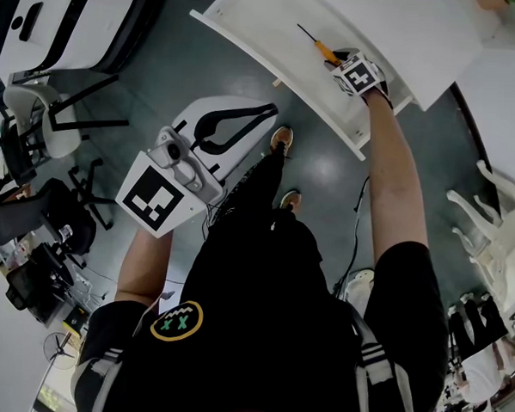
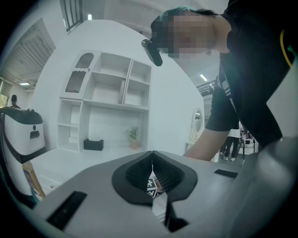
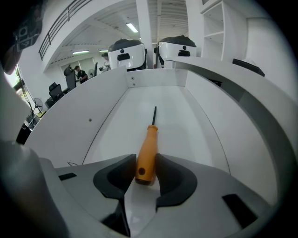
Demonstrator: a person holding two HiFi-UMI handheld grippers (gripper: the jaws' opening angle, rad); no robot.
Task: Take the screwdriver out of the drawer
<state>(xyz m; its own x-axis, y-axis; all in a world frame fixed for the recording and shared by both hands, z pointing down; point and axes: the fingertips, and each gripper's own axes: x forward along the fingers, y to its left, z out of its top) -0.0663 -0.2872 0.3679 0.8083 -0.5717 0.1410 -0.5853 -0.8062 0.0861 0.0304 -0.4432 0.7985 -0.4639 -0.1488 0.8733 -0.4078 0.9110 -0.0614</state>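
A screwdriver [image 1: 322,47] with an orange handle [image 3: 147,155] and a thin dark shaft lies on the floor of the open white drawer [image 1: 275,38]. In the right gripper view my right gripper [image 3: 146,168] is shut on the handle's butt end, with both dark pads against its sides and the shaft pointing away along the drawer [image 3: 186,125]. The head view shows that gripper [image 1: 338,63] reaching steeply down into the drawer. My left gripper [image 1: 267,111] hangs over the floor, away from the drawer. Its jaws [image 2: 152,160] meet at the tips with nothing between them.
Office chairs [image 1: 38,112] and a white machine [image 1: 69,19] stand at the left of the grey floor. White chairs [image 1: 489,230] are at the right. The left gripper view faces a white shelf unit [image 2: 107,93] with a small plant [image 2: 133,135] and a black box [image 2: 93,144].
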